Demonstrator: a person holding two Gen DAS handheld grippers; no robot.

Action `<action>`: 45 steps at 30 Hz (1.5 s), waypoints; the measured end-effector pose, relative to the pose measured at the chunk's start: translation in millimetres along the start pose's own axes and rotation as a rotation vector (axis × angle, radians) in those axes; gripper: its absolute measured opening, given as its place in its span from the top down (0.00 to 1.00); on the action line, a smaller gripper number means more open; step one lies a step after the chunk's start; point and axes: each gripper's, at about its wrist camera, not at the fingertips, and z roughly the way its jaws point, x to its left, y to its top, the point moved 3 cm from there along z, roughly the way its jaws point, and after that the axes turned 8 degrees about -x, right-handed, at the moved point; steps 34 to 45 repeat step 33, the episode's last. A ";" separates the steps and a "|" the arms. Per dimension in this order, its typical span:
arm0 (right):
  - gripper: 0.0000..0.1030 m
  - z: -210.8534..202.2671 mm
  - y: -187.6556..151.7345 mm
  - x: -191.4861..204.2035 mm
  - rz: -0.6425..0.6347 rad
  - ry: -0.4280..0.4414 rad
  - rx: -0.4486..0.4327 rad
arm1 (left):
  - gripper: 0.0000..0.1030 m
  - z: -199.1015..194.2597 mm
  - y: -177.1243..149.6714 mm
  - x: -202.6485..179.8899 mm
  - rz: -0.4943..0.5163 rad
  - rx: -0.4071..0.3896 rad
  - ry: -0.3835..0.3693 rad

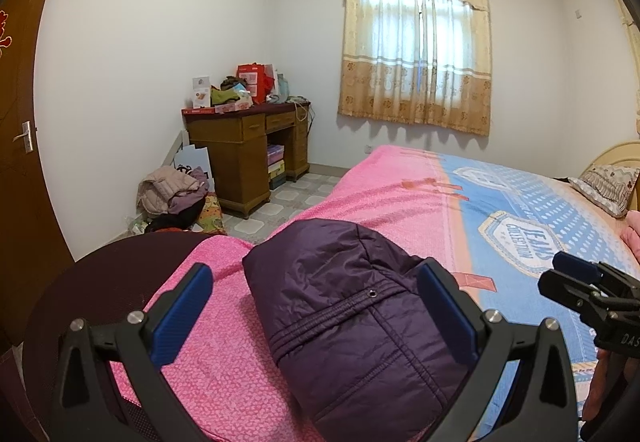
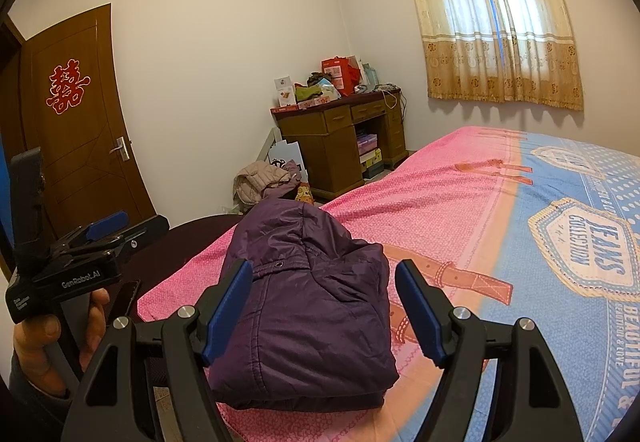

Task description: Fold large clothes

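One folded purple jacket [image 1: 352, 326] lies on the bed [image 1: 500, 202]'s pink end. Two grippers, left [image 1: 316, 310] and right [image 2: 324, 310], hover wide open, empty. Only the right view shows the door's red emblem [image 2: 67, 87].

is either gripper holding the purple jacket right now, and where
Nothing is held. The left gripper and right gripper are both open, and the folded jacket lies free on the bed.

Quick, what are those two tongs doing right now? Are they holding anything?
Left tongs: open, holding nothing, above the folded purple jacket.
Right tongs: open, holding nothing, also just over the jacket.
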 end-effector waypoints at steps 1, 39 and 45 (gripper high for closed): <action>0.28 -0.6 -0.1 0.2 -0.001 0.000 -0.002 | 0.00 0.4 0.0 0.2 -0.001 0.002 -0.003; 0.28 -1.6 0.0 5.3 -0.009 0.007 0.002 | 0.00 5.1 -0.9 -1.6 0.069 0.005 0.048; 0.28 -1.6 0.0 5.3 -0.009 0.007 0.002 | 0.00 5.1 -0.9 -1.6 0.069 0.005 0.048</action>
